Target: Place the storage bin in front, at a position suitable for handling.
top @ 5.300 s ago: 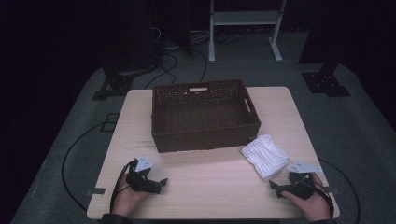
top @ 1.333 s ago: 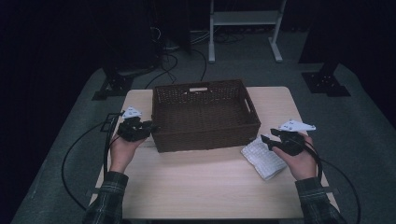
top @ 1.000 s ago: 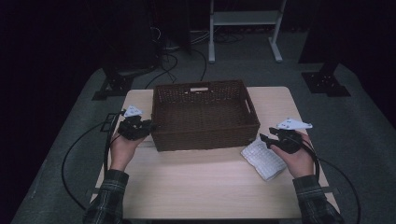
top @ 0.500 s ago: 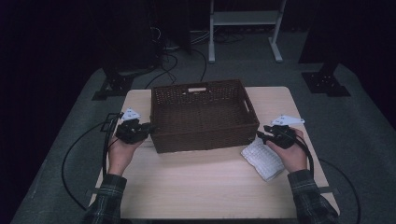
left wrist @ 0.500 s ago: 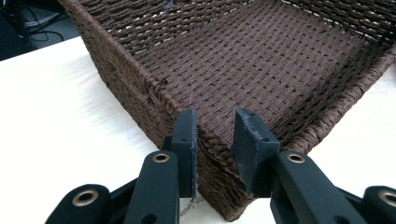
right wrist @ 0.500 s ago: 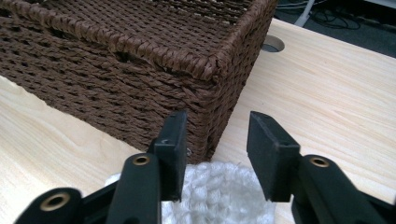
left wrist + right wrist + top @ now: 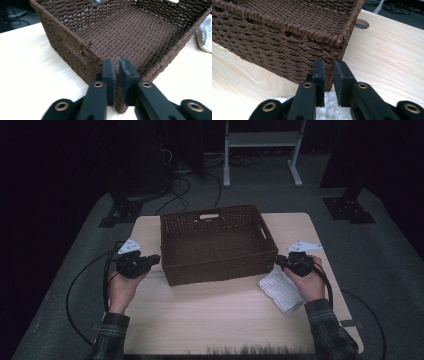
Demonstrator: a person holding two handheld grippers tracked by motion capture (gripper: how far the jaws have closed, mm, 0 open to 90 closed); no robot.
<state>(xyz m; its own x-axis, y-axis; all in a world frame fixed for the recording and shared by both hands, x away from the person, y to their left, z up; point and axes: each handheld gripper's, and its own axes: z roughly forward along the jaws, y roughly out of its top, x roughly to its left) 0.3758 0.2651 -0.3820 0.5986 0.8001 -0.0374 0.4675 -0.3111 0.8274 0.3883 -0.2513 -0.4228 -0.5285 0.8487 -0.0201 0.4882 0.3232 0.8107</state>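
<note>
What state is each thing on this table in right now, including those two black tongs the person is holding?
Basket: upright, empty inside.
White cloth: lying crumpled on the table beside the basket's near right corner.
Left tongs: jaws just closed, nearly together, at the basket's near left corner.
Right tongs: jaws just closed, nearly together, at the basket's near right corner, above the cloth.
Table: bare light wood.

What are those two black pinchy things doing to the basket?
A person sits at a wooden table with a gripper in each hand. The left gripper is at the near left corner of the brown woven basket, and the right gripper is at its near right corner. Both have just been closing, and their jaws now stand nearly together with a corner of the weave between them. The basket looks empty. A white cloth lies on the table by the right hand.
</note>
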